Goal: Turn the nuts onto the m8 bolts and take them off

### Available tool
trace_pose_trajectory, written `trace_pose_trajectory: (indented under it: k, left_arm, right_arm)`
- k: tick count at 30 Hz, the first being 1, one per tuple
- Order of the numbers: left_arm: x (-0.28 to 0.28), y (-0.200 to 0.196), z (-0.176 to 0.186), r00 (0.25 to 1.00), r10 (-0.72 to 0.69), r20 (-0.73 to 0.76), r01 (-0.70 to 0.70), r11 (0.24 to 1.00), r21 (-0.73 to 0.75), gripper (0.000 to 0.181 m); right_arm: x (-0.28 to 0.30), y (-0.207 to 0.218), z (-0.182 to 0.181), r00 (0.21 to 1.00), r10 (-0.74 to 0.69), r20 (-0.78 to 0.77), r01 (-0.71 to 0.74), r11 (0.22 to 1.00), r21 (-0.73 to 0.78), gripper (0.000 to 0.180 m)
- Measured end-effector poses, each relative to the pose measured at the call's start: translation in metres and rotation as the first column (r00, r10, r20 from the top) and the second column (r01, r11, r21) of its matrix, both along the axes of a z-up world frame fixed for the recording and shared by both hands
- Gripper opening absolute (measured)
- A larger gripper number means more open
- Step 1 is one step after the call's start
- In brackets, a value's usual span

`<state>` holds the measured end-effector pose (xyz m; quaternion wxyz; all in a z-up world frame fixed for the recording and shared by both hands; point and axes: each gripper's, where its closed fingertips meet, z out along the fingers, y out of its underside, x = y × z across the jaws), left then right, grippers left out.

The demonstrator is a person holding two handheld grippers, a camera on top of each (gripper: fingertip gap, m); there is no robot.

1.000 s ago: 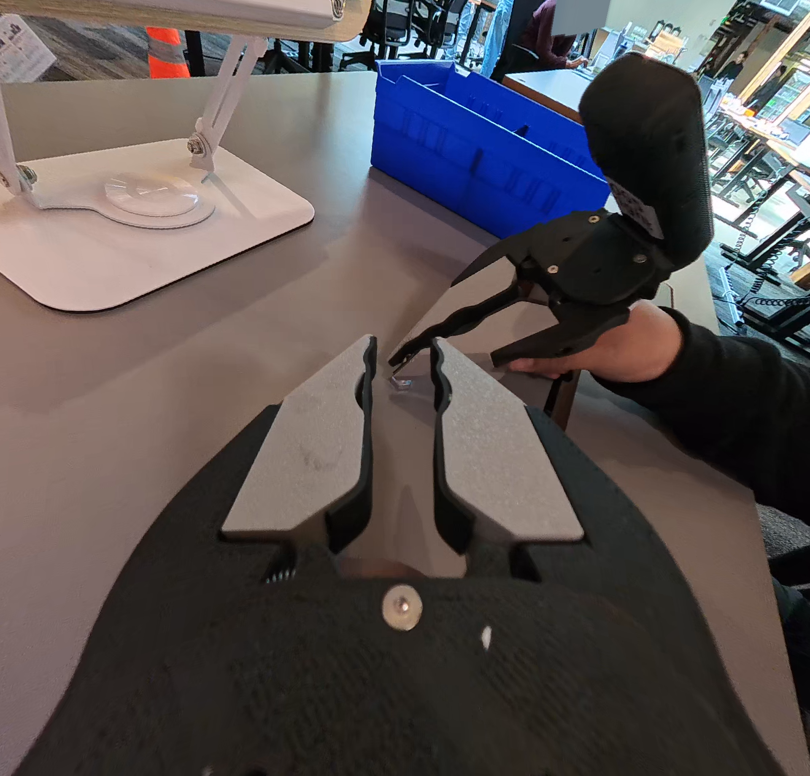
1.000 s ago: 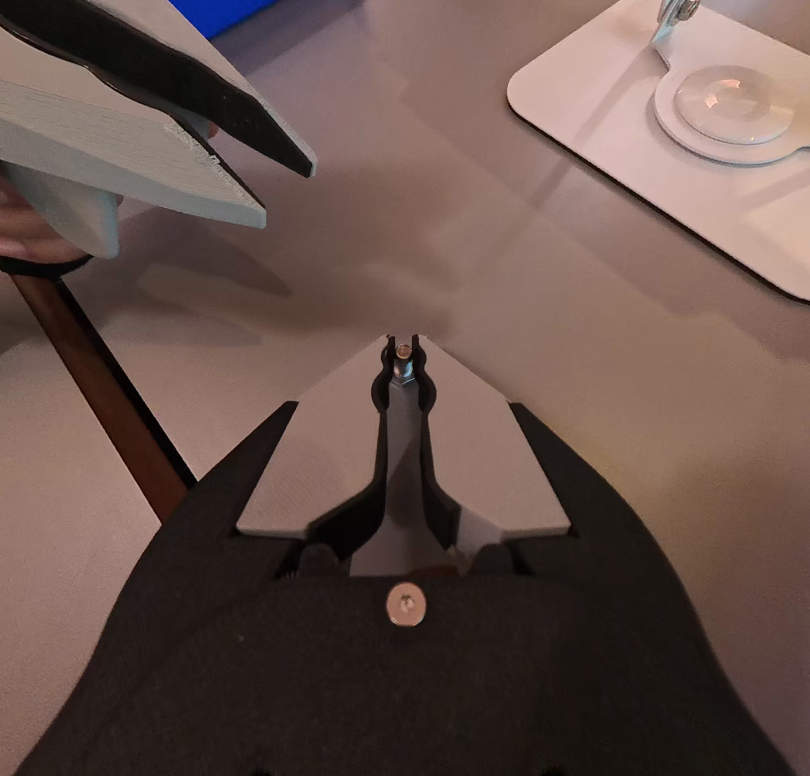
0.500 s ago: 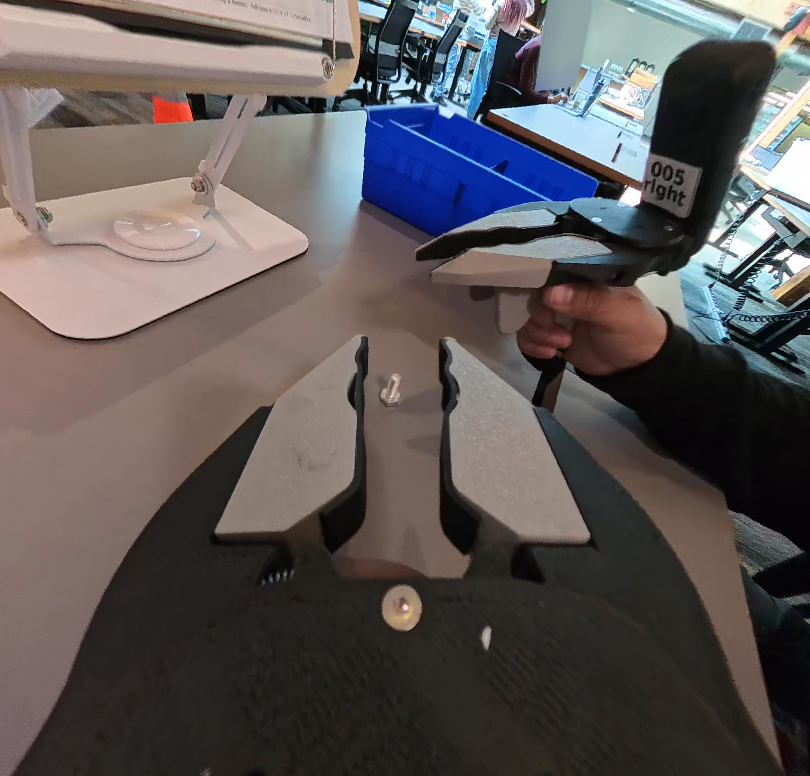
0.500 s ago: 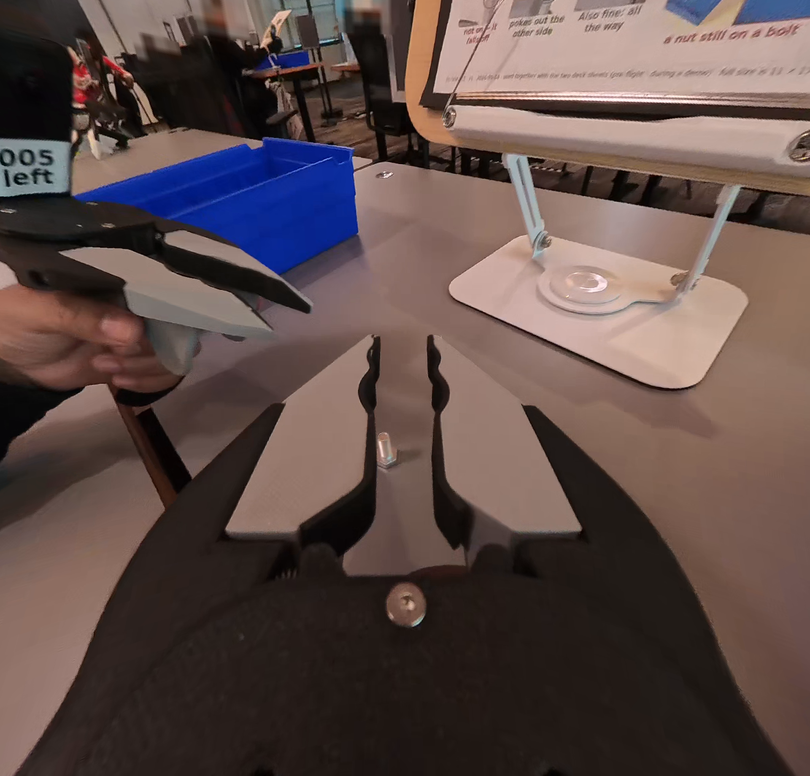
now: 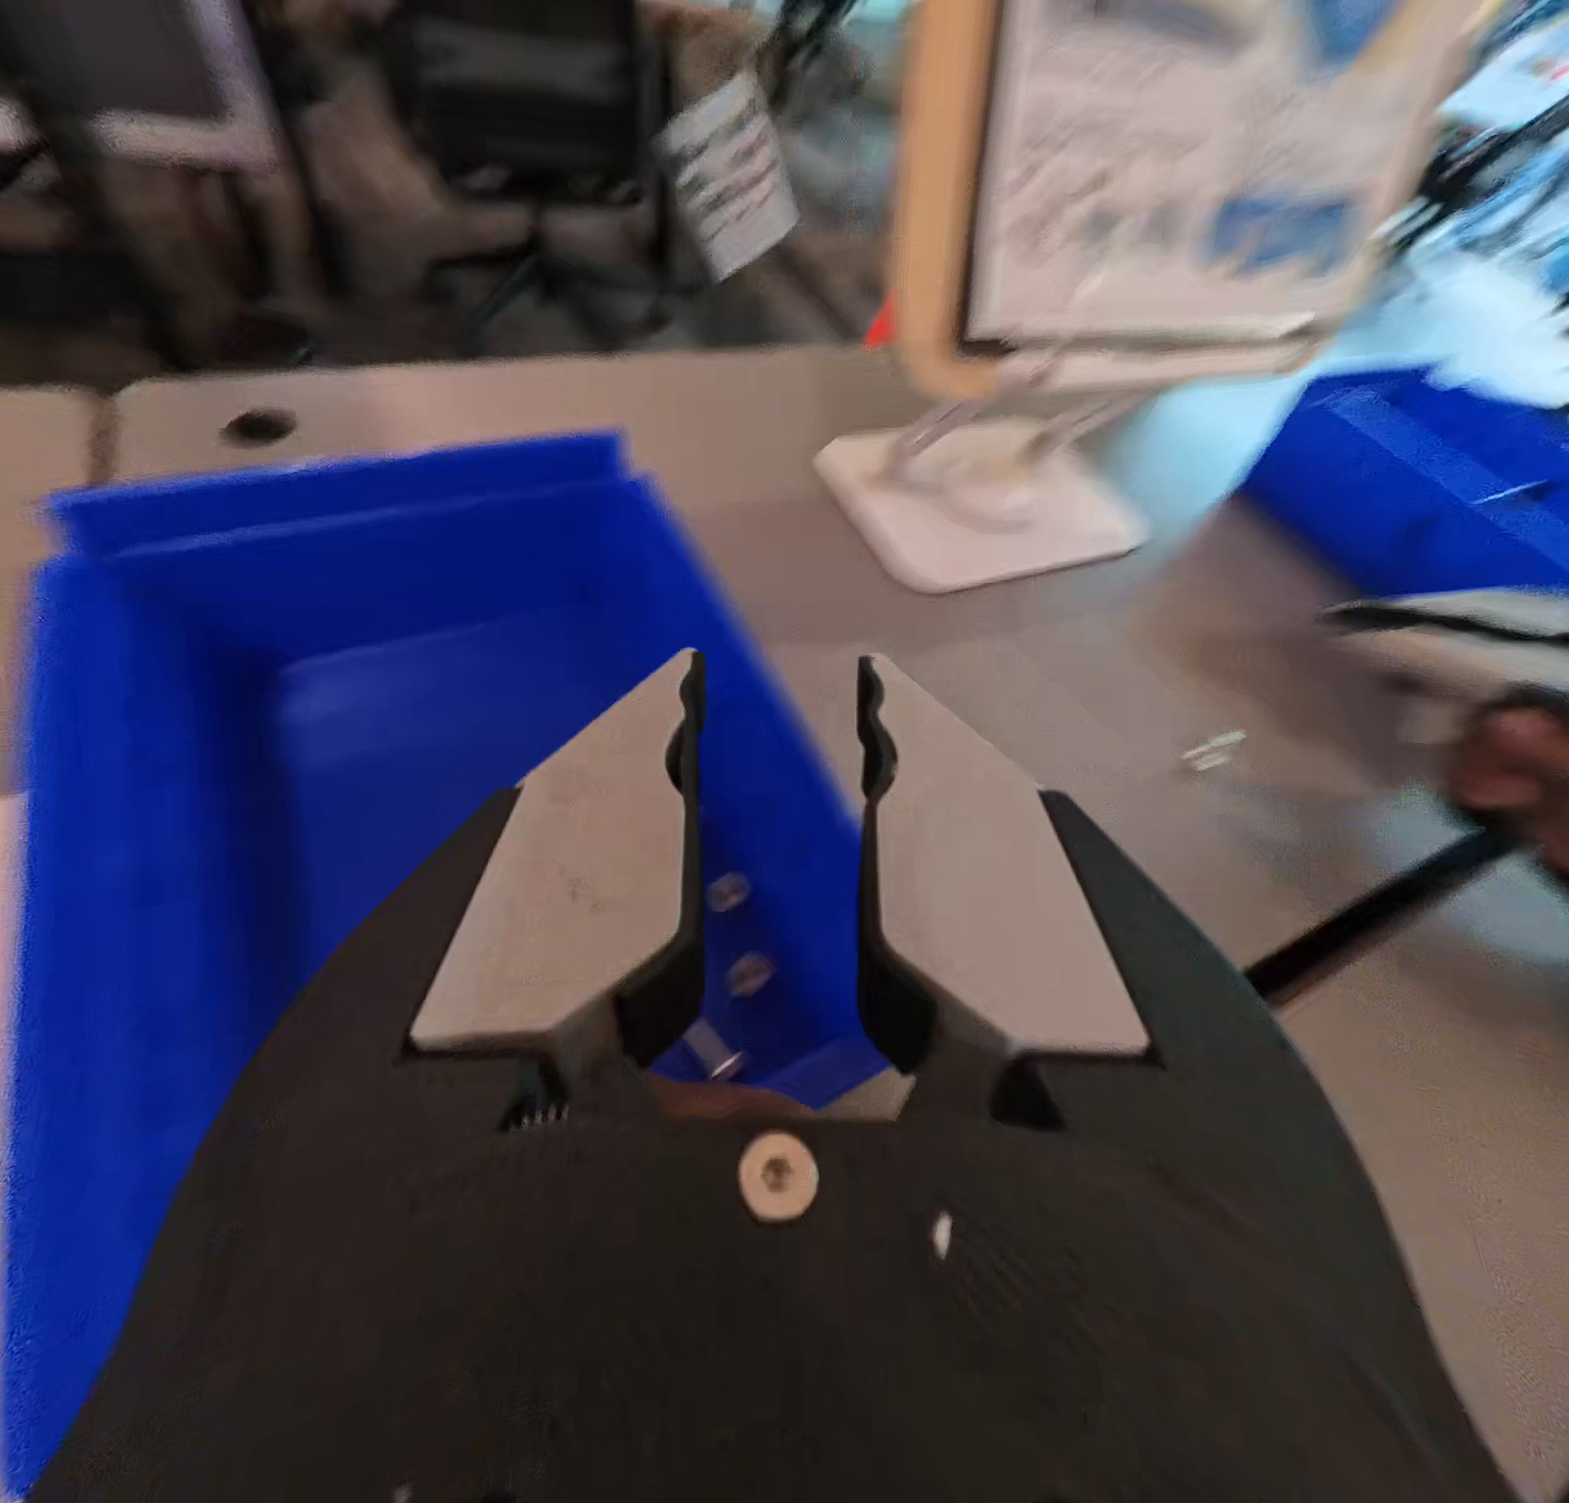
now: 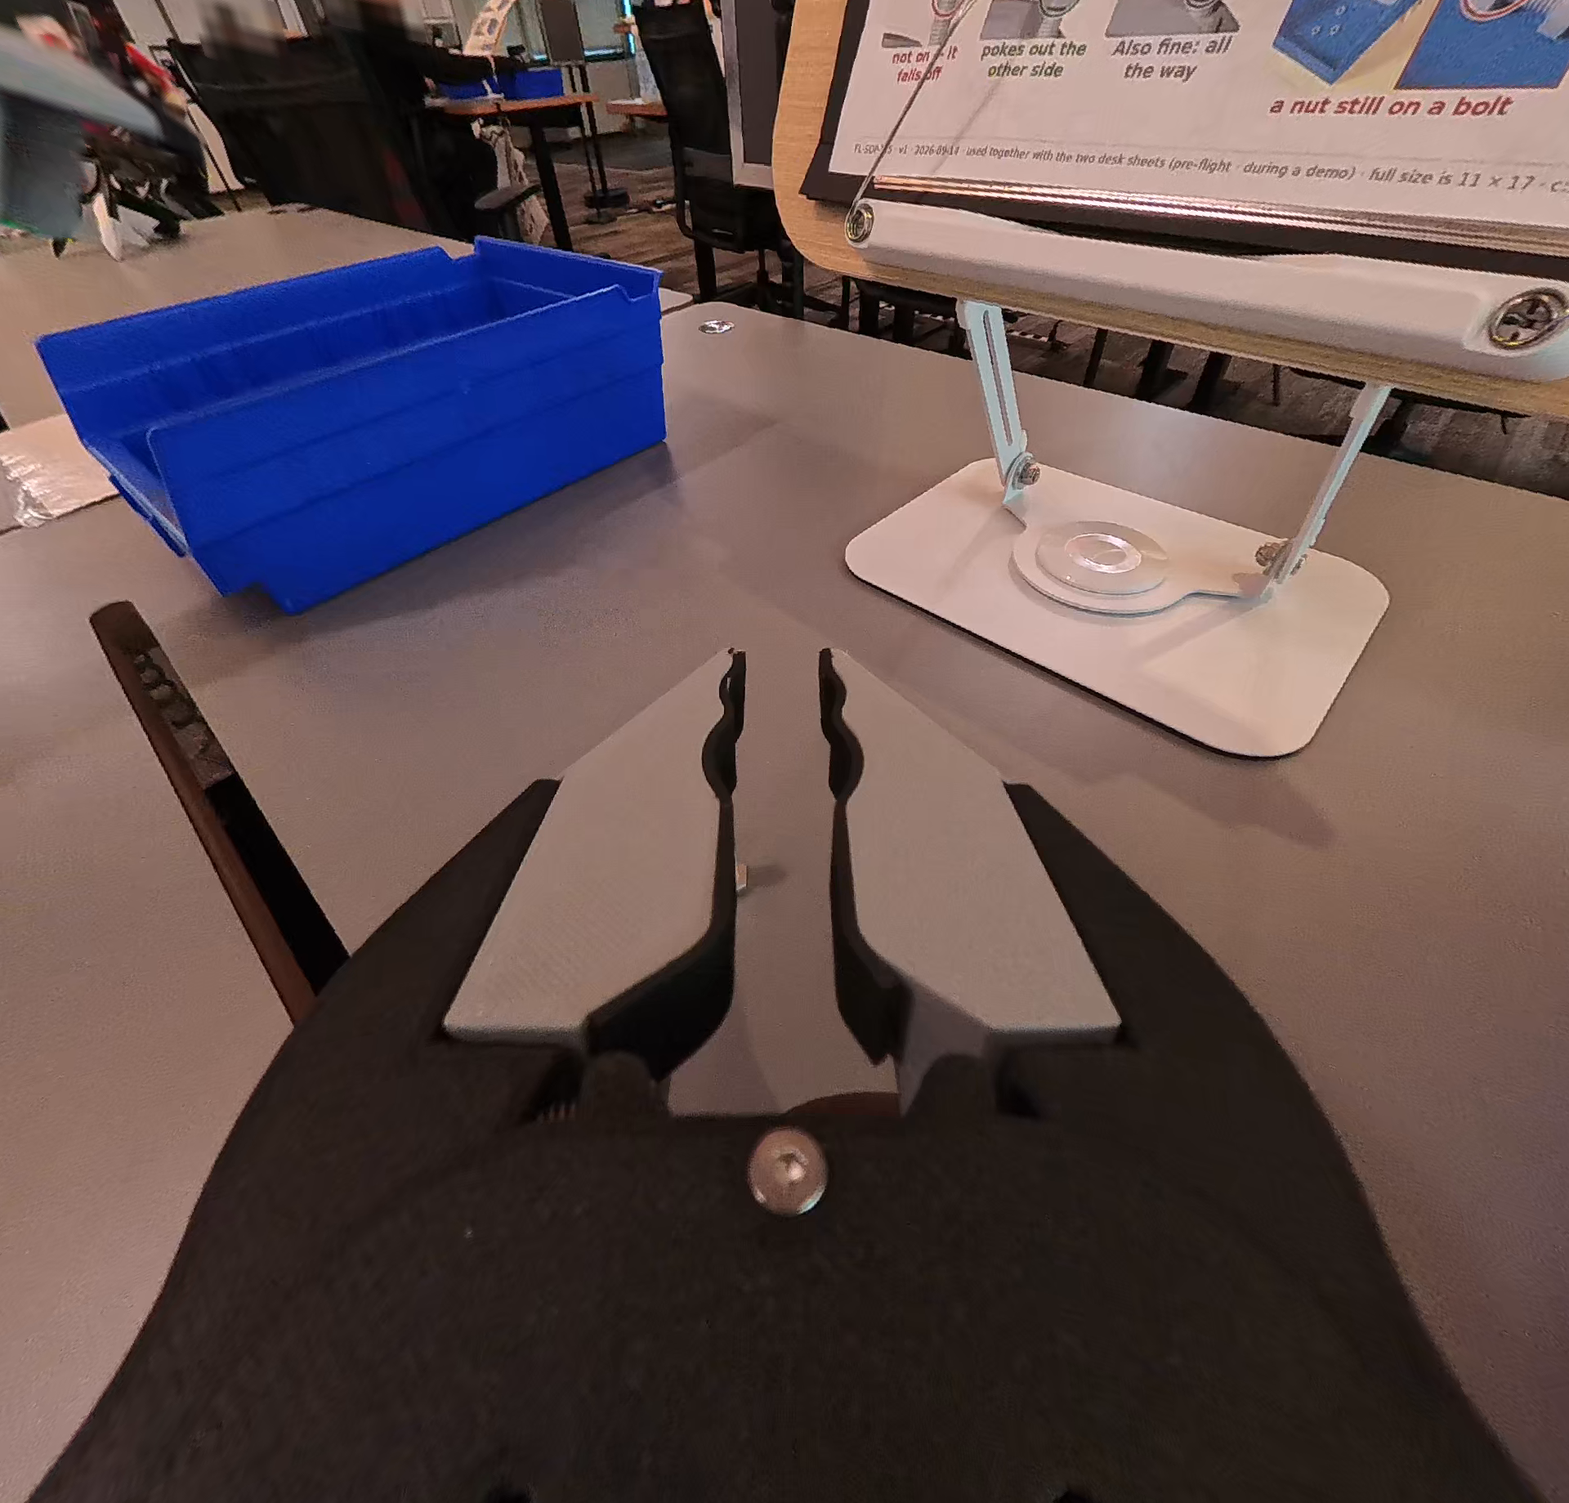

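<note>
A small silver bolt lies on the grey table, seen between my right gripper's fingers; it also shows as a blurred glint in the left wrist view. My right gripper is open and empty above it, and shows at the far right edge of the left wrist view. My left gripper is open and empty, held over a blue bin. Small silvery parts lie on the bin floor between its fingers. The left wrist view is motion-blurred.
The same blue bin stands left of a white stand base that carries a tilted board with a printed sheet. A second blue bin sits at the right. A dark strap hangs at the left. Spacing between my two grippers at the tips: around 35 centimeters. It is some 10 centimeters from my right tips to the small silver bolt.
My right gripper let go of the bolt on the table and opened, then lifted slightly. My left gripper swung left, away from the bolt, to over the blue bin.
</note>
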<state>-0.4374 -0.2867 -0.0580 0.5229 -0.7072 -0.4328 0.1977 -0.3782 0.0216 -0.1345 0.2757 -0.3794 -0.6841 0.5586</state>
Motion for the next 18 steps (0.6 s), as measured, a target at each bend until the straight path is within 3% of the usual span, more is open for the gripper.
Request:
trace_pose_trajectory:
  k: [2,6,13,18]
  left_arm:
    - [-0.013,-0.040,-0.046,0.988,0.100,0.121,-0.075,0.977,-0.199,0.035]
    - [-0.006,-0.056,-0.118,0.940,0.117,0.321,0.032,0.906,-0.422,0.038]
    - [-0.003,-0.048,-0.162,0.874,0.140,0.464,0.184,0.790,-0.584,0.038]
    - [-0.002,-0.045,-0.165,0.864,0.150,0.480,0.214,0.754,-0.621,0.038]
  right_arm:
    - [0.000,-0.002,-0.001,1.000,0.001,0.001,-0.001,1.000,0.002,0.014]
    - [0.000,-0.006,-0.005,1.000,0.010,0.012,-0.011,1.000,0.016,0.014]
    - [0.000,-0.005,-0.007,1.000,0.011,0.019,-0.011,1.000,0.024,0.014]
    - [0.000,-0.003,-0.003,1.000,0.014,0.018,-0.014,1.000,0.007,0.014]
